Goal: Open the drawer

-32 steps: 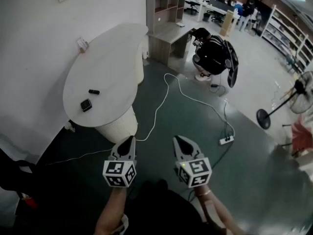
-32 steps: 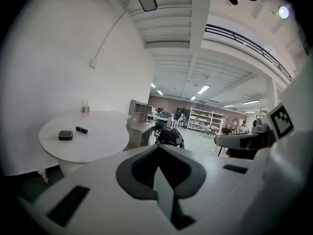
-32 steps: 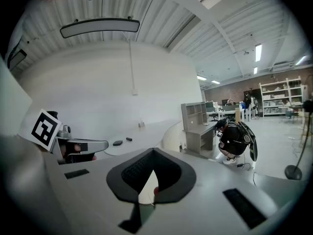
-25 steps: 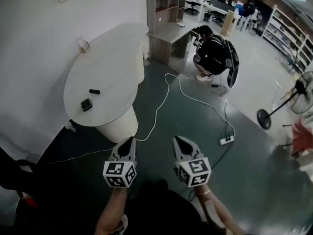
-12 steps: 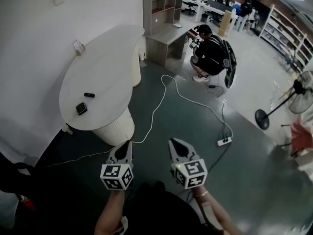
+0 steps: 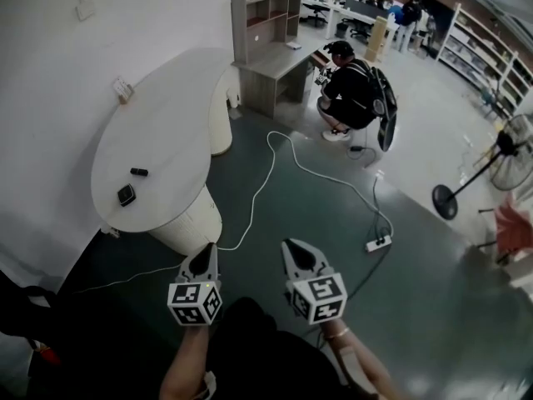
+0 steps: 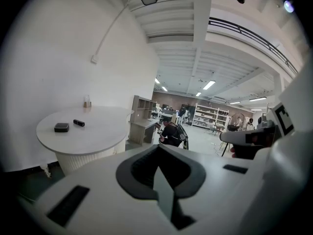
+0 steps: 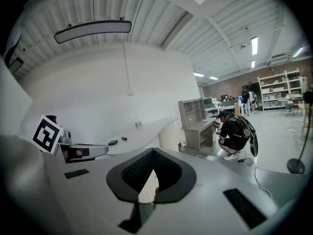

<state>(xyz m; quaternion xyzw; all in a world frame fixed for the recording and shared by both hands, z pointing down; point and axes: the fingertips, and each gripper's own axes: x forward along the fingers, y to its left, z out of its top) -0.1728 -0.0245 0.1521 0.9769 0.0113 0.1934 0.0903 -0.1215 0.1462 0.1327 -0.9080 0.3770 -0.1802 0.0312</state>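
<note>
No drawer front shows plainly from here. Far across the room stands a grey wooden desk with a shelf unit (image 6: 271,32), which also shows in the left gripper view (image 7: 142,126) and the right gripper view (image 8: 198,126). A person in black (image 6: 354,86) crouches at its right end. My left gripper (image 6: 204,252) and right gripper (image 6: 291,247) hang side by side over the dark floor, far from the desk. Both point towards it, both are shut, and neither holds anything. Each gripper view shows the jaw tips meeting, in the left gripper's (image 7: 157,153) and in the right gripper's (image 8: 153,153).
A white oval table (image 6: 158,123) stands at the left by the wall, with two small black items (image 6: 126,195) on it. A white cable (image 6: 275,157) snakes over the floor to a power strip (image 6: 375,244). A standing fan (image 6: 500,152) is at the right, with shelving behind it.
Both grippers sit a little lower in the head view and stay shut. The table and desk have slid left in the picture as the view shifted.
</note>
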